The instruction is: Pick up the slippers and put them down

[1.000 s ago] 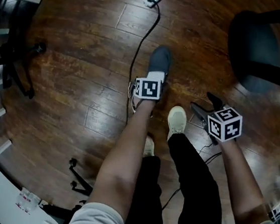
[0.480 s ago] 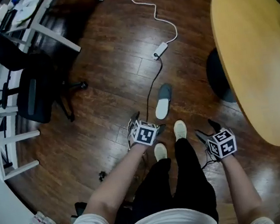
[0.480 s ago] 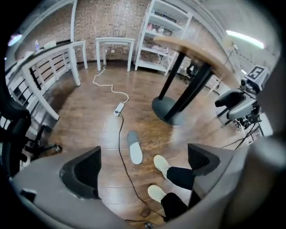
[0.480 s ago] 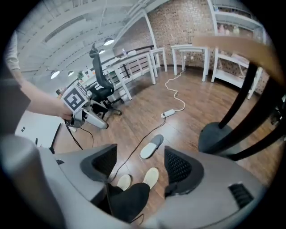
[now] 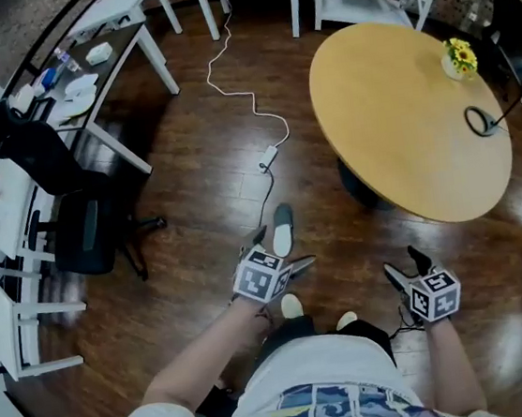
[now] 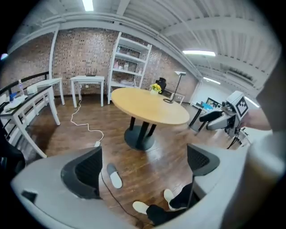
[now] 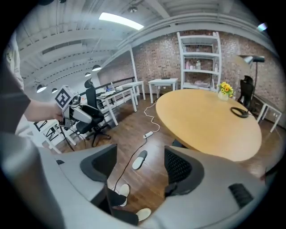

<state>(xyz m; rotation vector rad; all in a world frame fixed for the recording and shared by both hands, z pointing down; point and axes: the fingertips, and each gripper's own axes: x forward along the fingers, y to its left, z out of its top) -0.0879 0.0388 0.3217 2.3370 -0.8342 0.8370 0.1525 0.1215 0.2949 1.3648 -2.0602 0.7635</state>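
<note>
Both tongs are now raised high above the floor, where a second ago they were low beside the slipper. In the head view, the left tongs point(image 5: 282, 251) and right tongs point(image 5: 405, 267) are held out empty, and the grey slipper point(image 5: 283, 227) is left on the floor point(image 5: 196, 220) beside a cable point(image 5: 269, 158). In the left gripper view, the jaws are seen wide but closing on nothing, with the slipper point(image 6: 114, 175) far below. In the right gripper view, the jaws are seen apart and empty, with the slipper point(image 7: 140, 159) on the floor beyond.
</note>
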